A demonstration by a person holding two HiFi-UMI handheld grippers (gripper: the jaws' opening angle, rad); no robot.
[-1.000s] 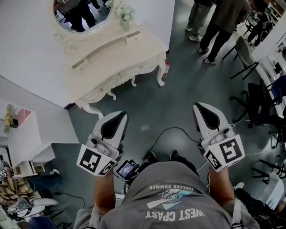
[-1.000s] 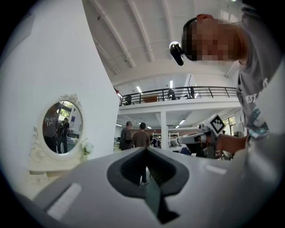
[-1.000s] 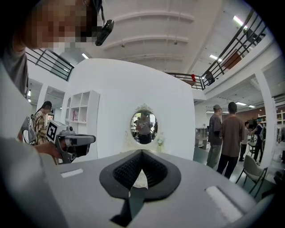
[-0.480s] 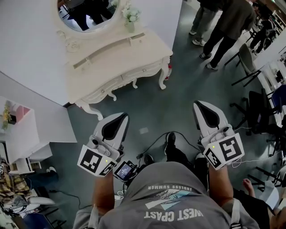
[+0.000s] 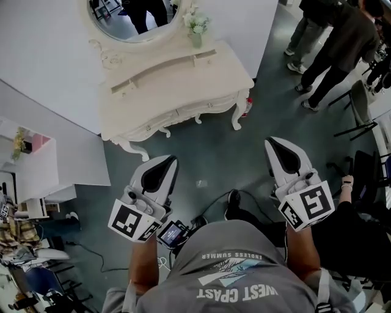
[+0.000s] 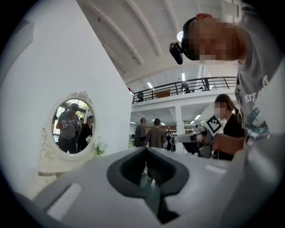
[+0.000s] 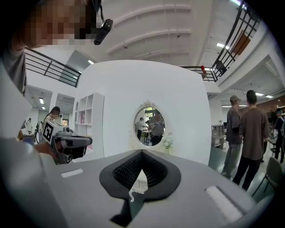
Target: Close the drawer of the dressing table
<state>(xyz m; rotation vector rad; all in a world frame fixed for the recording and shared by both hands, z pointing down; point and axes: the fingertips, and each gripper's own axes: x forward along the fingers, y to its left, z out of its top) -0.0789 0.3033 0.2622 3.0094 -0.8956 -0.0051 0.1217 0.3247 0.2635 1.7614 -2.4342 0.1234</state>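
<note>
Standing well back from the dressing table (image 5: pixel 153 92), which sits against the white wall under its oval mirror (image 5: pixel 131 15). Both grippers are held out level, well apart from it.

- White shelf unit (image 5: pixel 36 174), far left: clear of the path, low risk.
- Left gripper (image 5: pixel 166 162): jaws pressed together, nothing between them. It points at the table's left half.
- Drawer: it lies somewhere along the carved front edge (image 5: pixel 183 111). From this height I cannot tell which one stands out, or how far. Risk: picking the wrong panel and shoving a front that is already home.
- Vase of flowers (image 5: pixel 197 33) on the back of the top. A hard or jerky push on the drawer could rock the light table on its curved legs and tip the vase.
- Cable (image 5: pixel 214 200) loops on the floor by the person's shoe (image 5: pixel 232 205). Walking in with eyes on the table, a foot could snag it.
- Right gripper (image 5: pixel 274 147): jaws also closed tight and empty. A narrow closed tip on a curved, glossy front may skid off sideways. Pushing at one end only could skew the drawer and jam it.
- Red can (image 5: pixel 247 105) beside the right front leg: easy to kick on the approach.
- Bystanders (image 5: pixel 339 49), upper right, near the table's right side. A step backward from them would cross the line of approach.
</note>
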